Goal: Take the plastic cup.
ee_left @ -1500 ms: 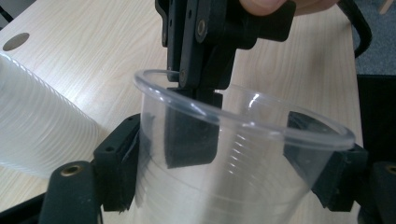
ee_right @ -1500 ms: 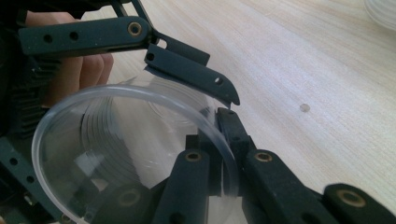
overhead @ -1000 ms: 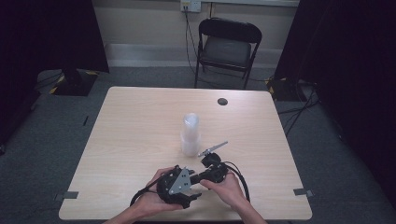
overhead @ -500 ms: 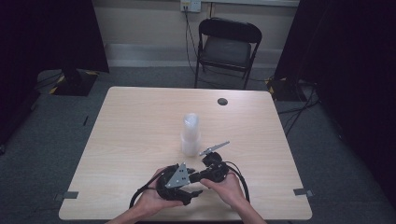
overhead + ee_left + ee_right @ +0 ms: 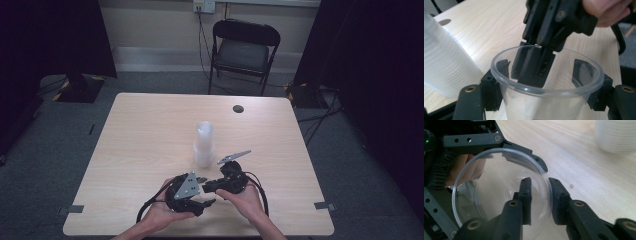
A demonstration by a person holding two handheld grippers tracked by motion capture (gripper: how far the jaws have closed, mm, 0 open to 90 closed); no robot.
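The left gripper [image 5: 546, 100] is clamping a single clear plastic cup [image 5: 549, 100] by its outer wall, one pad on each side; its jaws have just been closing further on the cup. The cup is sitting off the table, near the person's edge, between the two hands. The right gripper [image 5: 540, 200] is straddling the cup's rim, one finger [image 5: 525, 195] inside and the other outside the wall; its jaws have just been opening, and in the right gripper view the pads are standing apart with the wall loose between them, not pinching.

Handling judgement: the cup is looking very light, thin-walled and smooth, so it is likely to flex or crack under a hard squeeze and to slip on a weak one. The stiffest place to take hold is appearing to be the rolled rim, or low on the wall near the base; the mid-wall is likely to buckle.

A tall stack of matching cups [image 5: 204, 145] is standing upright near the table's middle, just beyond the hands.

The table [image 5: 140, 130] is showing a pale wood-grain laminate top with a small dark disc [image 5: 238, 108] near its far edge. A black folding chair [image 5: 242, 50] is standing behind it on grey carpet, with dark curtains on both sides.
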